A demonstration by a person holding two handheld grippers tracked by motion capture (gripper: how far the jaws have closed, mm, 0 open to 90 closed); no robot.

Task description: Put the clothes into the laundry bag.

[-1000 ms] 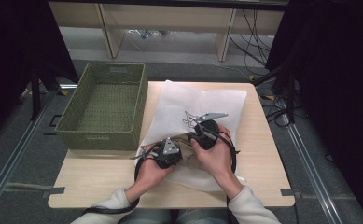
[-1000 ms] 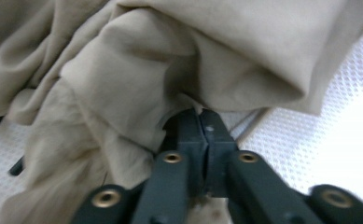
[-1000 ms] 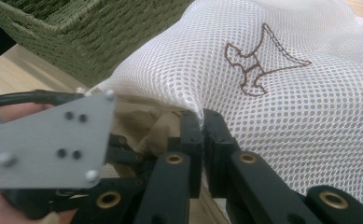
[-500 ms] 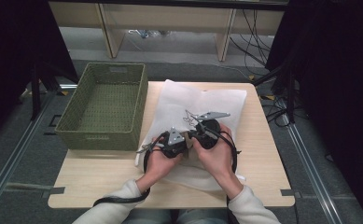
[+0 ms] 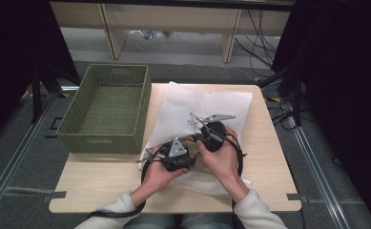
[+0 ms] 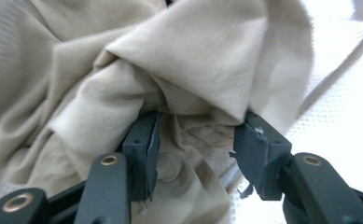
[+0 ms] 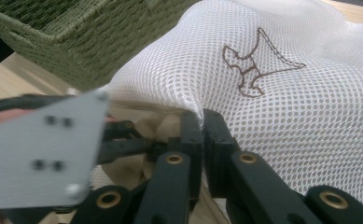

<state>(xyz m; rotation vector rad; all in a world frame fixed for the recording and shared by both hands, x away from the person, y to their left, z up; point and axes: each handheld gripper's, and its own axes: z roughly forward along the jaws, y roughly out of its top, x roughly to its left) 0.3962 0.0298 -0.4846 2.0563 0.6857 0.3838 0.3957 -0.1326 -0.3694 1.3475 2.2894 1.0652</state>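
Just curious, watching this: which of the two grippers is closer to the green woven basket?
Left. The left gripper sits just off the green basket's near right corner, jaws open around beige cloth. The right gripper is farther right, pinching the white mesh bag.

Beige cloth at the mouth of a white mesh bag

A white mesh laundry bag (image 5: 207, 107) lies flat on the wooden table (image 5: 97, 179), just beside a green woven basket (image 5: 104, 107), with a brown stitched motif (image 7: 256, 65) on its upper face. Its near edge is lifted. At that opening sits a crumpled beige cloth (image 6: 137, 79), soft and deeply creased, bunched in loose folds against the mesh.
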